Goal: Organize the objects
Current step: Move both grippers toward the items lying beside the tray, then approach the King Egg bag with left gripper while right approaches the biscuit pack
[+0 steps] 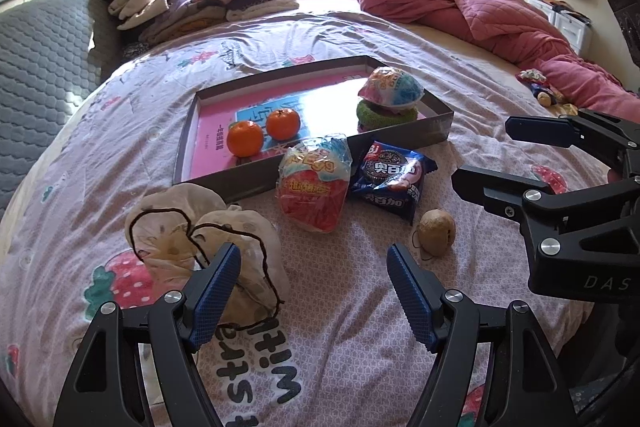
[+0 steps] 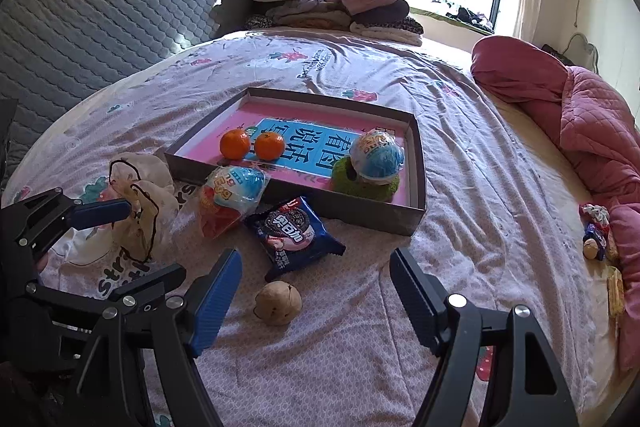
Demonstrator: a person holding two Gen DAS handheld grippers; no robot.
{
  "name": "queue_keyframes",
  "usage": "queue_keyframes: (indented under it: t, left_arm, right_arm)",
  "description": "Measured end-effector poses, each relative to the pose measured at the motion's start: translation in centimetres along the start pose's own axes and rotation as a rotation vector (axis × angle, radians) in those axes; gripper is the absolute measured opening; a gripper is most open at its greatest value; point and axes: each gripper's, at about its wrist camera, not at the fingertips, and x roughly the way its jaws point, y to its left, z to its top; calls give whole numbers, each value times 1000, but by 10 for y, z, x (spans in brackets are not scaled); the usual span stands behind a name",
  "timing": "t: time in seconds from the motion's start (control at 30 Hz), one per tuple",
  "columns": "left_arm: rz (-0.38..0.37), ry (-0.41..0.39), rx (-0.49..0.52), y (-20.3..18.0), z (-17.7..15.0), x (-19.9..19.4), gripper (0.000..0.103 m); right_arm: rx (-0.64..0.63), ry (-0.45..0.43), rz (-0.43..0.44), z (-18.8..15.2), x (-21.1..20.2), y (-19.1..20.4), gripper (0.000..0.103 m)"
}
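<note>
The left gripper point(image 1: 314, 291) has its jaws wide apart and holds nothing, and the right gripper point(image 2: 316, 297) is the same, wide and with nothing in it. Both hang low over the bed point(image 1: 360, 347), maybe so they can drop onto a thing fast. Just in front of the right gripper lies a small brown nut point(image 2: 278, 303), on its own on the sheet, so it looks like the easy one to pick first. By the left gripper's left finger sits a cloth bag point(image 1: 200, 231) with a dark string; it is soft and floppy, so it may slip or sag when pinched. A bit farther off lie a blue cookie pack point(image 1: 392, 179) and a red and blue toy egg point(image 1: 314, 183), both touching or just beside the near wall of the tray point(image 1: 240, 179). They seem to wait there because they go in next. Inside the tray are two oranges point(image 1: 264, 131) side by side, and another toy egg point(image 1: 392, 87) rests on top of a green sponge point(image 1: 386, 113) in the far corner. So the job looks partly done: four things are in, four are still out on the bed
</note>
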Motion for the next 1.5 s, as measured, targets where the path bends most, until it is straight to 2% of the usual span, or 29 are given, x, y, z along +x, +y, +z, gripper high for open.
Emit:
queue_keyframes:
  t: [0.93, 1.5]
  left_arm:
    - [6, 3, 42, 5, 10, 41, 77]
    - [13, -13, 40, 6, 15, 28, 77]
  right_arm:
    - [-68, 81, 22, 8, 52, -1, 76]
    - [-72, 58, 12, 14, 38, -5, 76]
